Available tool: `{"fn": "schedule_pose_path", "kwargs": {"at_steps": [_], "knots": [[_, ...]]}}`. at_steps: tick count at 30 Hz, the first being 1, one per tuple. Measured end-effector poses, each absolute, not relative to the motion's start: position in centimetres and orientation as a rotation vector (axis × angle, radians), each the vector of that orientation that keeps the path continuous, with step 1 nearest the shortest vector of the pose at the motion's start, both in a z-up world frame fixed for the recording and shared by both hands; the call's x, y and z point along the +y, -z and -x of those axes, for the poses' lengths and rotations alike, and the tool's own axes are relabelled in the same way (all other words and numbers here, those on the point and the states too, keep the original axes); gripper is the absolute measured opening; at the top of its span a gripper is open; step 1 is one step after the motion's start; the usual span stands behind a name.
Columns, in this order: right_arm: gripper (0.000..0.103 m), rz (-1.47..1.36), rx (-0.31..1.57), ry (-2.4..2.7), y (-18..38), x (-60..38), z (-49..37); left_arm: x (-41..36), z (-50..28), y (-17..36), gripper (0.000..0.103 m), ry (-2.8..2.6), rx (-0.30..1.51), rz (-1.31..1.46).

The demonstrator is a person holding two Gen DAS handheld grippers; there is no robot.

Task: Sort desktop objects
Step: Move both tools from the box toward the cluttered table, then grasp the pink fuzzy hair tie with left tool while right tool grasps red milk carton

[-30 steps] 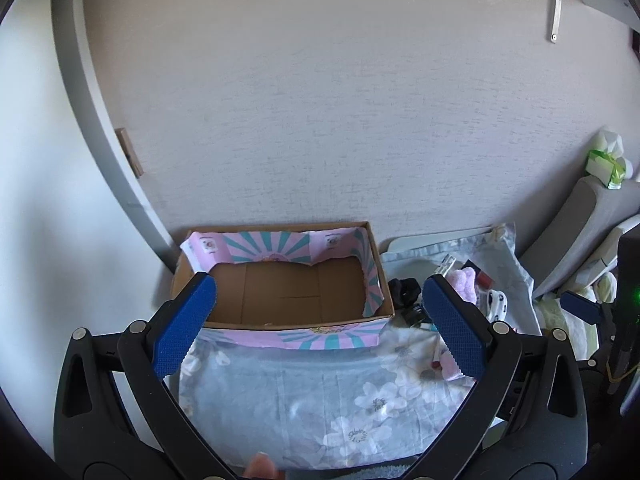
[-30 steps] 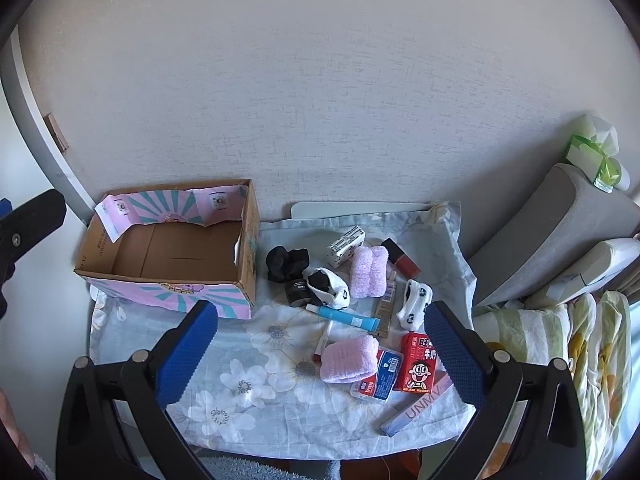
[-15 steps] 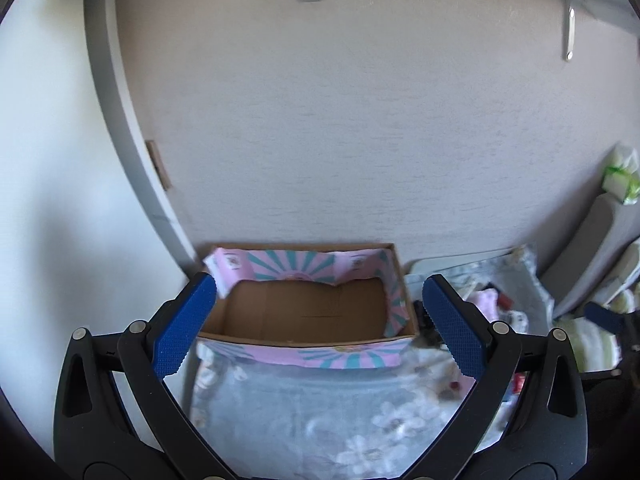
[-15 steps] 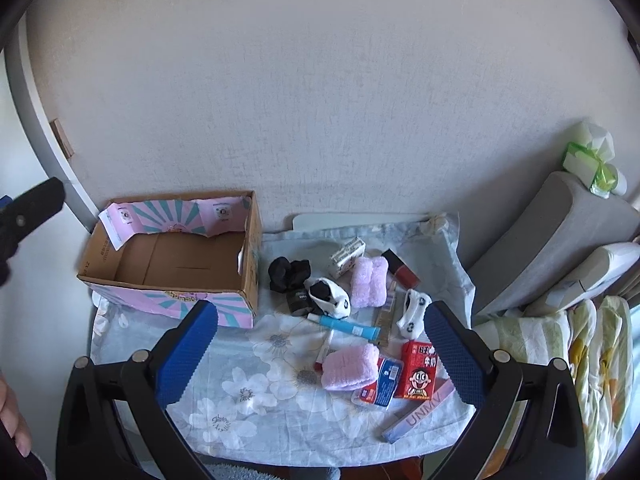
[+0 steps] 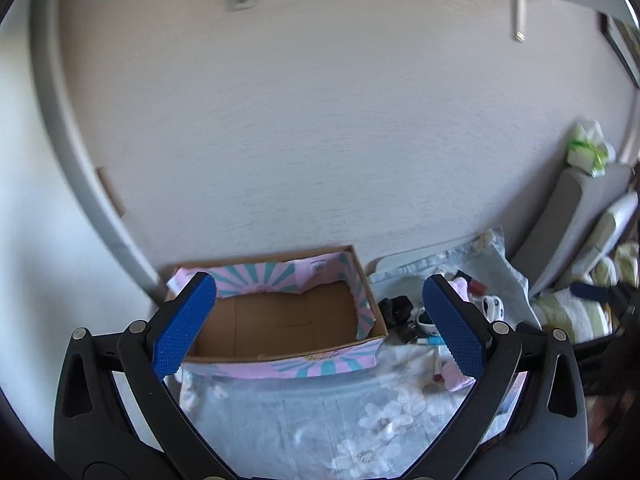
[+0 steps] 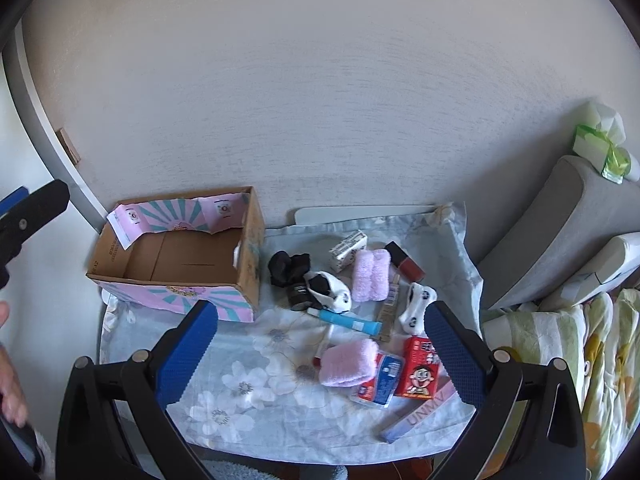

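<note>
Cardboard box [image 6: 176, 256], pink and teal on its outside, sits open on the left of the floral-clothed surface [image 6: 248, 392], nothing visible on its brown floor. Left hand-held gripper [image 5: 318, 330] hangs above the box's near wall, blue pads spread wide, nothing between them. Right hand-held gripper [image 6: 320, 354] hovers over the clutter to the right of the box, also wide and holding nothing. Down there: a black sock [image 6: 289, 268] just beside the box, a blue tube [image 6: 346, 321], two pink fluffy rolls [image 6: 371, 275] [image 6: 349, 362], a red carton [image 6: 420, 368] touching a blue packet [image 6: 382, 378], and a red-capped bottle [image 6: 405, 261] near the back
</note>
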State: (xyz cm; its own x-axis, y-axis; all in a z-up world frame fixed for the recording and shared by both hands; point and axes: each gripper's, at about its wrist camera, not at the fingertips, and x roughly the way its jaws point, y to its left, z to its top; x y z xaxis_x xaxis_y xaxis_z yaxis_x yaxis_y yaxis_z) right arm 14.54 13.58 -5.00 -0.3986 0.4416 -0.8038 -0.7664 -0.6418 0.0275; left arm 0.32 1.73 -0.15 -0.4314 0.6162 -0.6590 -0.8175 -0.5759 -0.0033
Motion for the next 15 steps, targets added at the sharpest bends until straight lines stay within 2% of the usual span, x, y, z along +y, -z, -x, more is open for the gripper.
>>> {"fn": "schedule_pose_path", "kwargs": {"at_steps": [3, 8, 15], "knots": [[0.103, 1.05, 0.48, -2.07, 4.8, 14.7, -16.8, 3.1, -1.7, 0.9, 0.103, -1.988, 0.414, 0.753], [0.103, 1.162, 0.378, -1.977, 6.1, 16.5, -20.7, 6.8, -5.9, 5.5, 0.103, -1.781, 0.475, 0.786], [0.103, 1.281, 0.516, -1.933, 11.7, 19.8, -25.7, 11.1, -12.6, 13.8, 0.103, -1.592, 0.571, 0.798]]}}
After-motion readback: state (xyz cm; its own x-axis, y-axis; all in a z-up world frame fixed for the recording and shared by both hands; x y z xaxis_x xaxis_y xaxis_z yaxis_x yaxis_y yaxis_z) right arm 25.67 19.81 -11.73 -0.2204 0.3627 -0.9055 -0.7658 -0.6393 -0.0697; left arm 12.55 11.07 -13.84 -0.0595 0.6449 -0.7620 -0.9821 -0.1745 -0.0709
